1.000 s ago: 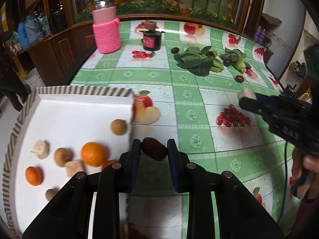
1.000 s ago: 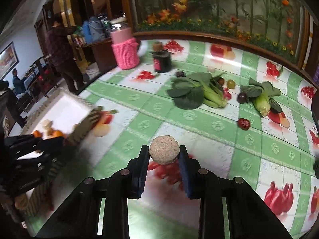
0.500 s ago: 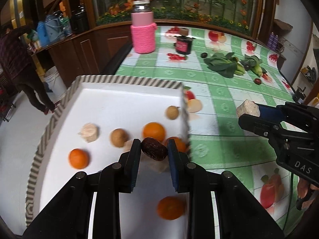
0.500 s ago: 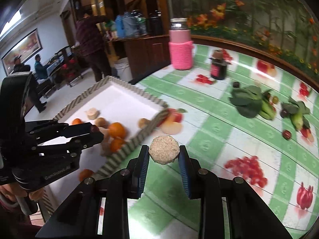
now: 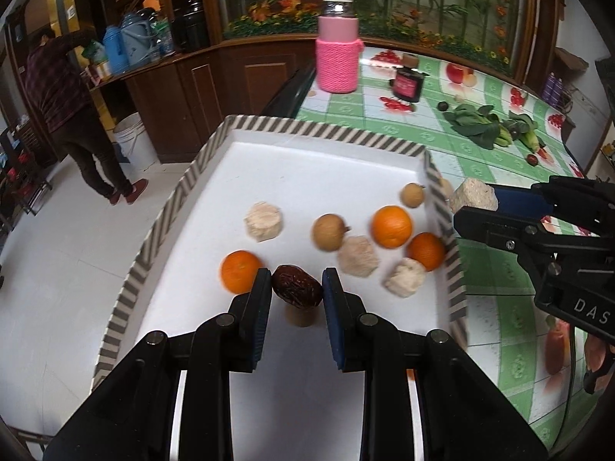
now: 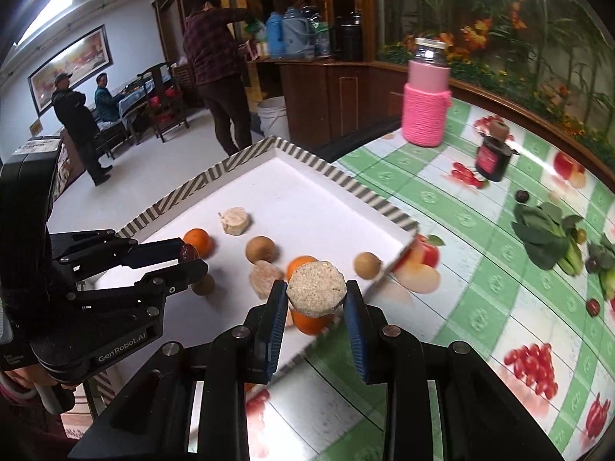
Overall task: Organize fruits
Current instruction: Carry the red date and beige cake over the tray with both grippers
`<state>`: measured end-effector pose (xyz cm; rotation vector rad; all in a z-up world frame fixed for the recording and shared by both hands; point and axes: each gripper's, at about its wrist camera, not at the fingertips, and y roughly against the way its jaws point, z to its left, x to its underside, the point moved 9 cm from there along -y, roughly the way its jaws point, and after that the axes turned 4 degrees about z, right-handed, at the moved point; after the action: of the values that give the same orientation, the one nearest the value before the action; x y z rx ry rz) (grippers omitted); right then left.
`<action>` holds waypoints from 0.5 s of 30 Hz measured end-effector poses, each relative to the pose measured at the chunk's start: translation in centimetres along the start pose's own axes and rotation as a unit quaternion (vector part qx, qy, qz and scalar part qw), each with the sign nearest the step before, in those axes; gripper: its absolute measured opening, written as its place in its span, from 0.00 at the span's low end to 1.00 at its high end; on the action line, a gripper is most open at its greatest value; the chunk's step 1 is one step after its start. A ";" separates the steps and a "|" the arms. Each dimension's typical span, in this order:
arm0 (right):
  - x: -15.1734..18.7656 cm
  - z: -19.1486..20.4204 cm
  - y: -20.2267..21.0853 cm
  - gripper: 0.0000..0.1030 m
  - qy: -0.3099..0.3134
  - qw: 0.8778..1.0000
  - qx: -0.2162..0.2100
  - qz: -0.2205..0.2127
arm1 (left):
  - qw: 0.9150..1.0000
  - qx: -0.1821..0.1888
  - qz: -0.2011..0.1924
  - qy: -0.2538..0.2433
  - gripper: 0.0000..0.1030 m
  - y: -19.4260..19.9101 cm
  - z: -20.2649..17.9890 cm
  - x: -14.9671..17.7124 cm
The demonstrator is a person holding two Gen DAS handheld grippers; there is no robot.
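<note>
Two claws angle down over the green-checked tabletop (image 5: 388, 130): left claw (image 5: 296, 292) pinches a date (image 5: 296, 287), right claw (image 6: 316, 295) a beige cake (image 6: 316, 292).

A tray (image 5: 319, 136) sits at the left edge of the desk (image 5: 511, 349) and holds a cluster of fruit and cut pieces near its right wall (image 5: 442, 207). The left tool (image 5: 296, 292) hangs over the tray's near part with a date (image 5: 296, 288) between its fingers; the right tool (image 6: 316, 296) holds a round slice (image 6: 316, 294) above the tray's right wall. A jar (image 5: 338, 53) stands at the desk's far left corner, a small pot (image 5: 408, 83) just right of it, and leafy greens (image 5: 480, 125) lie further right toward the far edge.
</note>
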<state>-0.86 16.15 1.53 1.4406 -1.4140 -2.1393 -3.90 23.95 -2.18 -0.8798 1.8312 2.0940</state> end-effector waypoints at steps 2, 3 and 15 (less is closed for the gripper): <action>-0.3 0.6 -0.5 0.29 0.006 1.000 -0.002 0.004 | 1.000 -0.003 0.002 0.003 0.24 -0.2 0.5 0.2; -0.4 0.8 -0.7 0.29 0.008 1.000 -0.003 0.006 | 1.000 -0.004 0.004 0.005 0.24 -0.4 0.8 0.2; -2.4 2.1 -3.8 0.29 0.040 0.999 -0.003 0.028 | 1.000 -0.004 0.024 0.010 0.24 -1.6 1.9 0.5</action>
<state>-0.12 20.82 0.10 1.4501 -1.4020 -2.0275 -4.02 25.97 -3.67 -0.8690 1.8741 2.1304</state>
